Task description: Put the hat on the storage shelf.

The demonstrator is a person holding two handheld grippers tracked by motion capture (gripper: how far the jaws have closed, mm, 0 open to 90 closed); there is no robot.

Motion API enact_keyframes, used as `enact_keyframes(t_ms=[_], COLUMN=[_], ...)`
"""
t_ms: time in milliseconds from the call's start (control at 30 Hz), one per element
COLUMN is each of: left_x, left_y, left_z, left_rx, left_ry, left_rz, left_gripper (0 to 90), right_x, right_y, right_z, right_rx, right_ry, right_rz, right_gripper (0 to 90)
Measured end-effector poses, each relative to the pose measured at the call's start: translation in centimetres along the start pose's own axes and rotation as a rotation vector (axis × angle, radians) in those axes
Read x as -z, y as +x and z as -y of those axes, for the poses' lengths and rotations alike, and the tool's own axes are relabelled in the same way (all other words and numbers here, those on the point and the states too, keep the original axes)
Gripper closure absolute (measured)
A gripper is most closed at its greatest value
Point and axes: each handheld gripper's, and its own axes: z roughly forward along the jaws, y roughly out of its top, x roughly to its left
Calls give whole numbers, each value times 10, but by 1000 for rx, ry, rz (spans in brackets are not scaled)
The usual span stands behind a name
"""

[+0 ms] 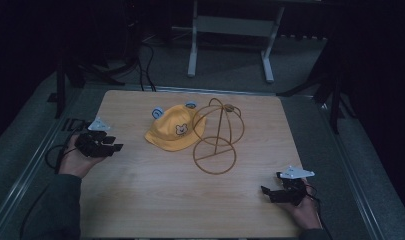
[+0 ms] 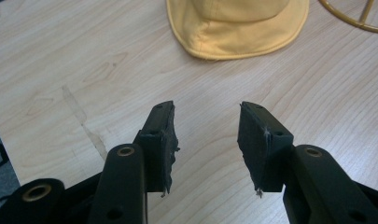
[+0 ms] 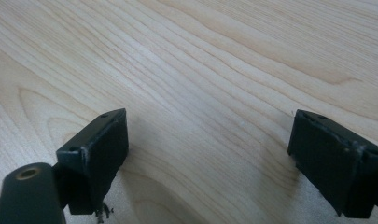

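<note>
A yellow child's hat (image 1: 173, 131) with a bear patch and two blue ears lies on the wooden table (image 1: 155, 200), leaning against a gold wire hat stand (image 1: 217, 137) to its right. My left gripper (image 1: 116, 143) hovers at the table's left edge, pointing toward the hat, jaws open and empty. In the left gripper view the hat's brim (image 2: 233, 32) lies ahead of that gripper (image 2: 206, 114), a gap of bare wood between. My right gripper (image 1: 270, 182) rests near the front right corner, jaws wide open over bare wood (image 3: 210, 112).
The table has a metal rim and grey floor around it. A white frame (image 1: 230, 30) stands behind the table. Black cables (image 1: 145, 70) run on the floor at the back left.
</note>
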Motion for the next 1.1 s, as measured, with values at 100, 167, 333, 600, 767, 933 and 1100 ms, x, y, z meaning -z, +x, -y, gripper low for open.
enact_keyframes(t_ms=[100, 167, 333, 600, 767, 933, 1100], left_x=[1, 1, 2, -1, -1, -1, -1], left_y=[1, 2, 2, 2, 4, 7, 10], left_z=[-7, -12, -25, -44, -54, -61, -65], left_rx=[-21, -31, -61, -91, -104, -109, -102], left_ry=[19, 19, 25, 35, 42, 53, 53], left_rz=[7, 17, 30, 57, 65, 66, 72], left_gripper=[559, 553, 544, 537, 537, 534, 534], right_x=[0, 0, 0, 0, 0, 0, 0], right_y=[0, 0, 0, 0, 0, 0, 0], right_z=[0, 0, 0, 0, 0, 0, 0], right_rx=[0, 0, 0, 0, 0, 0, 0], right_ry=[-1, 0, 0, 0, 0, 0, 0], right_rz=[0, 0, 0, 0, 0, 0, 0], right_gripper=[121, 121, 121, 121, 121, 121, 121])
